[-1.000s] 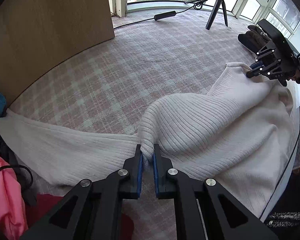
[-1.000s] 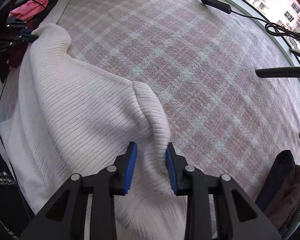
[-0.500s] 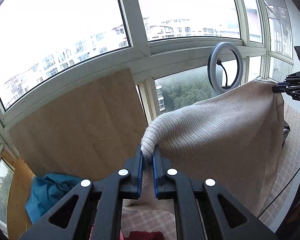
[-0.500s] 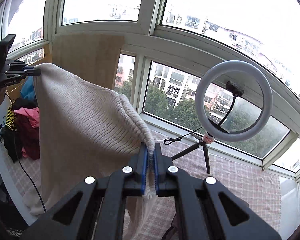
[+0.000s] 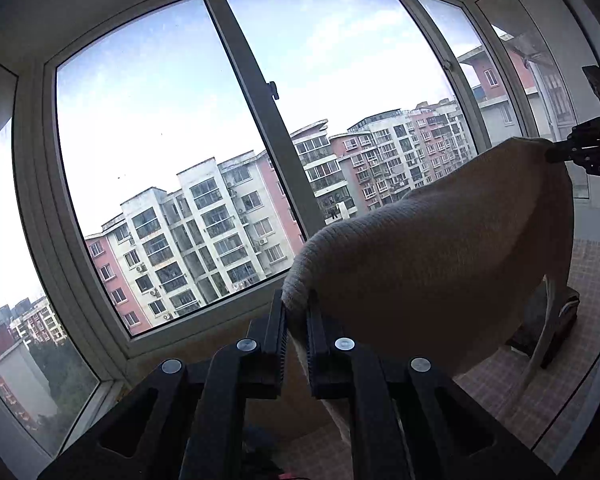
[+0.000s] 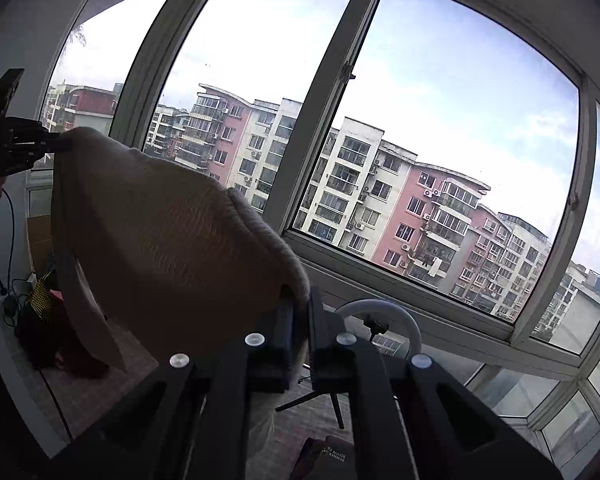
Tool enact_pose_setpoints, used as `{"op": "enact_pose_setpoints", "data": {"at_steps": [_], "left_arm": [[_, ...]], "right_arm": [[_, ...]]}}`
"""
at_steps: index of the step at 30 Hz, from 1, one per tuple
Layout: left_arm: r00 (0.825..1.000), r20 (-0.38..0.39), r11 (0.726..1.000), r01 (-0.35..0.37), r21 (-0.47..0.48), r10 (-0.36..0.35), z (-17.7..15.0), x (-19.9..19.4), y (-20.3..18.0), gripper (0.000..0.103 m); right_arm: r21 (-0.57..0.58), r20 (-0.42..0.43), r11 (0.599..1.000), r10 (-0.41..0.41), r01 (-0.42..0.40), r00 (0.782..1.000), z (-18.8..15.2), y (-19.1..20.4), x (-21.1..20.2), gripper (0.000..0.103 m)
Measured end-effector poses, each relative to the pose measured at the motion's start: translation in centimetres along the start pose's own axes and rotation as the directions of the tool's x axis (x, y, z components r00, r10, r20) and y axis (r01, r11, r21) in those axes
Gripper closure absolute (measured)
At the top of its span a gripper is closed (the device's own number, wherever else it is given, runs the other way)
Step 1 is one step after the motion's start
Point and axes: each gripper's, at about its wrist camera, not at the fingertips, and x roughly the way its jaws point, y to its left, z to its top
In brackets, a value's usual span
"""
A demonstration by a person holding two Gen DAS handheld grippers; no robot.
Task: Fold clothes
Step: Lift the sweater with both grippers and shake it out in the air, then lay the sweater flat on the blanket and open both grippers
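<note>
Hanging in the air between the 2 grippers, the cream ribbed knit sweater [image 5: 432, 264] spreads as a broad sheet in front of the large white-framed window [image 5: 260, 128]. The left gripper [image 5: 297, 320] is clenched on a bunched edge of the knit, the cloth pinched between its 2 black fingers [image 5: 274, 332] with their blue pads, at 6 o'clock in the left wrist view. From there the fabric rises toward 2 o'clock, where the right gripper [image 5: 552, 156] shows as a dark shape touching the sweater's far corner. In the right wrist view the right gripper [image 6: 298, 332] is likewise closed on a thick fold of the knit at 6 o'clock, and the cloth runs up toward 10 o'clock, where the left gripper [image 6: 66, 144] meets the opposite corner. The sweater's lower part droops below both grips, dark against the bright glass. A white ring light on a black tripod [image 6: 380, 312] stands just beyond the right gripper, near 5 o'clock. Pink and white apartment blocks [image 6: 400, 200] fill the view outside. A pile of red and dark clothes [image 6: 48, 332] lies at 8 o'clock in the right wrist view.
</note>
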Motion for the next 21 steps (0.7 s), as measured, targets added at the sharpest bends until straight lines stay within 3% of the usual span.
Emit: {"op": "enact_pose_setpoints", "data": {"at_steps": [6,11,16,19,21], "left_arm": [[0.999,-0.037,1.0,0.023,0.012,-0.022,-0.3,0.2,-0.1,0.095],[0.987,-0.148,0.998,0.069,0.016,-0.065,-3.5,7.2,-0.6,0.095],[0.934,-0.337,0.993,0.122,0.0,-0.115,-11.2,19.9,-2.3,0.095],[0.888,-0.445,0.99,0.138,0.017,-0.116,-17.2,28.3,-4.9,0.095],[0.847,-0.516,0.987,0.157,0.014,-0.128,-21.4,33.3,-7.6,0.095]], "right_arm": [[-0.078,-0.009,0.996,-0.052,0.052,0.999,-0.4,1.3,-0.7,0.097],[-0.074,-0.105,0.997,-0.038,0.03,0.994,-3.9,1.6,6.6,0.097],[-0.065,-0.282,0.998,-0.003,-0.017,0.959,-11.7,3.8,20.1,0.097],[-0.031,-0.394,0.998,0.033,-0.049,0.919,-17.7,5.4,28.6,0.097],[-0.008,-0.462,0.998,0.052,-0.062,0.885,-21.7,6.6,33.6,0.097]]}}
